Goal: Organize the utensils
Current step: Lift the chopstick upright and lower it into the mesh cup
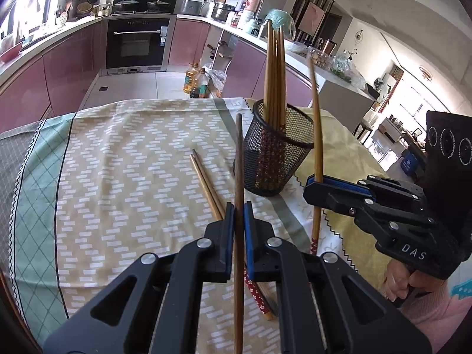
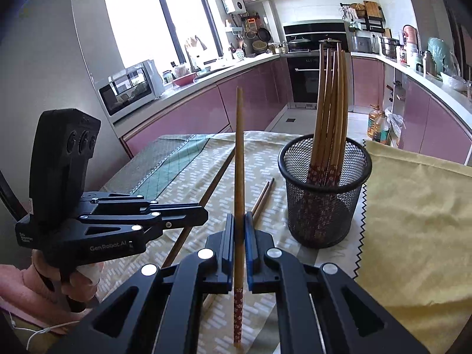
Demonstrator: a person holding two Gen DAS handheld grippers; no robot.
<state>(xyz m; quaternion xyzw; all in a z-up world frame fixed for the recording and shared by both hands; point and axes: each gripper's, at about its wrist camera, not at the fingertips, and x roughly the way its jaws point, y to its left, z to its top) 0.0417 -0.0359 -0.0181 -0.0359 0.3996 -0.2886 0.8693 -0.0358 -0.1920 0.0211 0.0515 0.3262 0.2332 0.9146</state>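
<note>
My left gripper [image 1: 239, 211] is shut on a bare wooden chopstick [image 1: 239, 159] that stands nearly upright above the cloth. In the right wrist view that left gripper [image 2: 202, 214] shows at the left, its chopstick [image 2: 219, 174] slanting. My right gripper [image 2: 239, 225] is shut on a chopstick [image 2: 239, 147] with a red flowered end; from the left wrist view this right gripper [image 1: 315, 184] is just right of the black mesh cup [image 1: 275, 159]. The mesh cup [image 2: 324, 206] holds several upright chopsticks [image 2: 330, 103]. Two more chopsticks [image 1: 206, 185] lie side by side on the cloth, left of the cup.
A beige patterned tablecloth [image 1: 132, 162] covers the table, with a yellow cloth [image 2: 413, 206] at the right. Oil bottles [image 1: 196, 84] stand on the floor beyond the table's far edge. Pink kitchen cabinets and an oven [image 1: 137, 44] are behind. A hand in a pink sleeve [image 1: 427, 303] grips each handle.
</note>
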